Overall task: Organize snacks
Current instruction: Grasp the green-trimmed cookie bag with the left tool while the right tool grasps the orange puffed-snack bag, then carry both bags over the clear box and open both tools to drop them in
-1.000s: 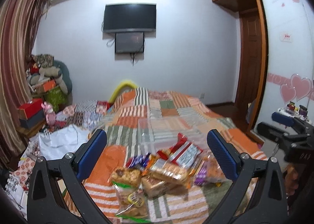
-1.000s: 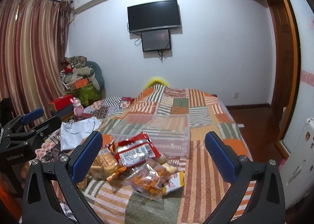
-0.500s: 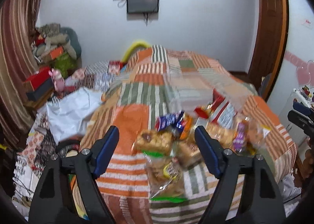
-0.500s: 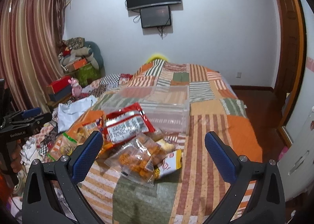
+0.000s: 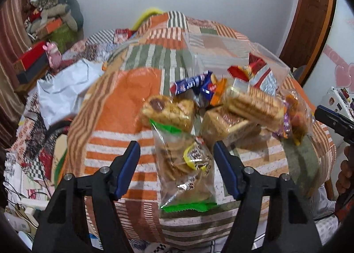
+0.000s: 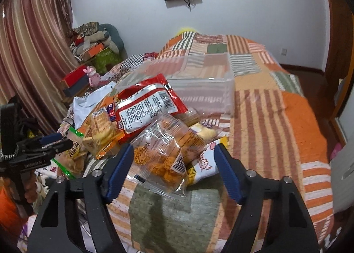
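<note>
**Now: two grippers closing over the snack pile**

Both jaws have just been narrowing, touching nothing yet. The left gripper [image 5: 177, 155] frames a biscuit bag [image 5: 187, 164] on the bed [image 5: 124, 98]; the right gripper [image 6: 173, 160] frames a clear snack packet [image 6: 163, 153]. Both look light, crinkly, slippery and crushable: I'd pinch a sealed edge.

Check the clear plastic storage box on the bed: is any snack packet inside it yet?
No, the clear plastic storage box shows only the patchwork quilt through its walls; the red snack packet lies in front of it.
</note>
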{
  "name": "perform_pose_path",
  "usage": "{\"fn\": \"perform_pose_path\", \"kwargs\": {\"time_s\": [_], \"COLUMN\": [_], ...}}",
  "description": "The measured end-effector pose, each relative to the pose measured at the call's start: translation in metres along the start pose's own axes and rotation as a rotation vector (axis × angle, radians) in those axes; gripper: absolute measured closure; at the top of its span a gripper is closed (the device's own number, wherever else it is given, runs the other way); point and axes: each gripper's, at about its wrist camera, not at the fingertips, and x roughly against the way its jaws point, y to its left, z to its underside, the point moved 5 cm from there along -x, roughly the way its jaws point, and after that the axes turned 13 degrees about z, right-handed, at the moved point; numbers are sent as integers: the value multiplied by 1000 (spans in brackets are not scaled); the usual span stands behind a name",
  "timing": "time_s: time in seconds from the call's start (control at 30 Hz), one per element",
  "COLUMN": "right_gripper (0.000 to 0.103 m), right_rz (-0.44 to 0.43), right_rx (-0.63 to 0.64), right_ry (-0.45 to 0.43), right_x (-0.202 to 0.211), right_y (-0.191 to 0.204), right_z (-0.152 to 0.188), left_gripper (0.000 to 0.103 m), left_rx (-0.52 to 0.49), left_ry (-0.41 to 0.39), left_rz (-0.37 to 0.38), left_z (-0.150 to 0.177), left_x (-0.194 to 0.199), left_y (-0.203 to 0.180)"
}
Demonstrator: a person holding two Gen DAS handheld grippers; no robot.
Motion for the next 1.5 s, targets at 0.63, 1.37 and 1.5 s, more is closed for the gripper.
{"fn": "perform_pose_path", "kwargs": {"time_s": [0.63,1.37,1.5], "right_gripper": [18,63,64], "right_rz": [-34,-105,-87], "right_rx": [-20,-88,-81], "right_ry": [127,36,-23], "right_x": [-36,-9,4], "right_y": [17,6,6], "right_z": [4,-6,-16], "left_gripper": [46,56,56], "left_rx": [70,41,24], "left_ry": [80,-94,-136], "left_rz": [72,51,53], "left_z": [18,-16,-34], "left_x": [-37,16,25], "left_y": [11,5,0]}}
